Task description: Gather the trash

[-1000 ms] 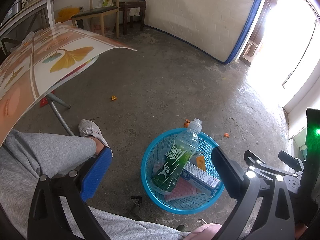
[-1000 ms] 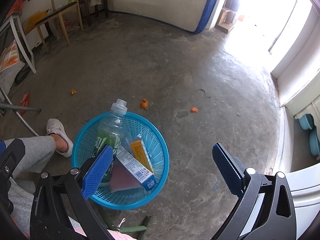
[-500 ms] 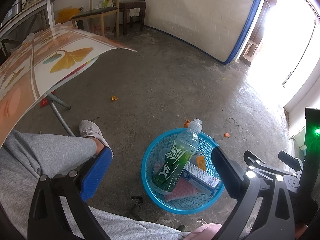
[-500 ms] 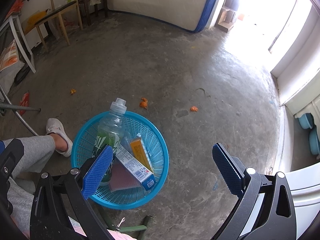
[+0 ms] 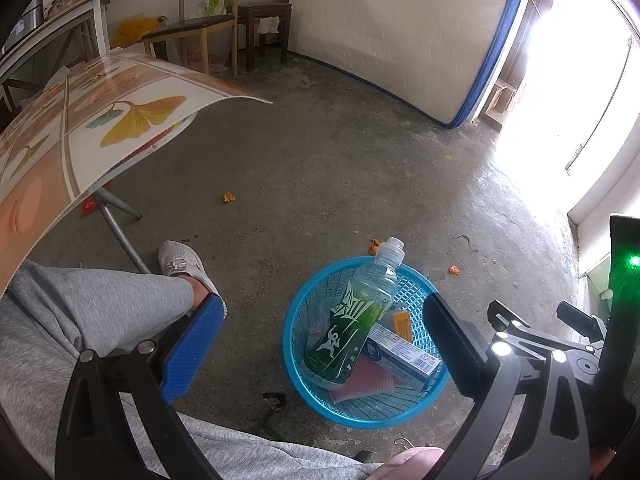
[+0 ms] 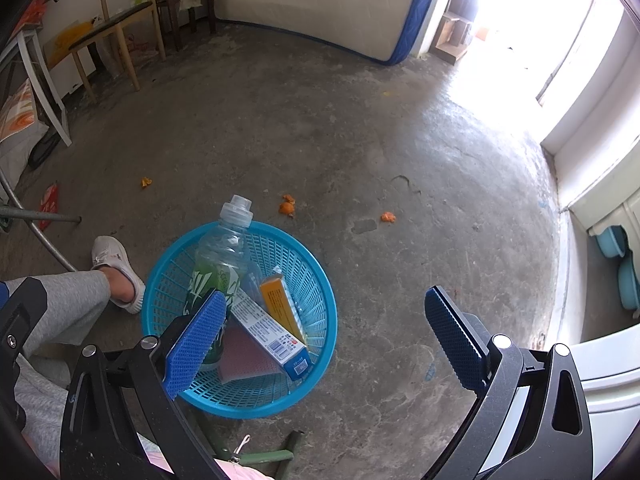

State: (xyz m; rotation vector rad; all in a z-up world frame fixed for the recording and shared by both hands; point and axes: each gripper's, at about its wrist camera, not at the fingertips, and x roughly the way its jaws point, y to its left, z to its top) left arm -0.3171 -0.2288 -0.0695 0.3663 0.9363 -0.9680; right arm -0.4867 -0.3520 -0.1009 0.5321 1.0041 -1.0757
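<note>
Left gripper (image 5: 324, 344) and right gripper (image 6: 324, 340) are both hovering above the floor with blue-padded fingers spread wide, holding nothing. A person's grey-trousered leg (image 5: 100, 312) is extending beside them, white sneaker (image 6: 116, 272) resting on the concrete. Just below, the round blue plastic mesh basket (image 6: 316, 344) is sitting on the floor, holding a green-labelled clear plastic bottle (image 5: 356, 316) leaning on the rim, a white-and-blue carton (image 6: 268, 332), an orange carton (image 6: 280, 304) and a pinkish flat pad (image 5: 364, 380). Beyond the basket, orange scraps (image 6: 287, 205) are lying loose on the concrete. Farther back, a white mattress with blue edging (image 6: 320, 4) is leaning against the wall.
</note>
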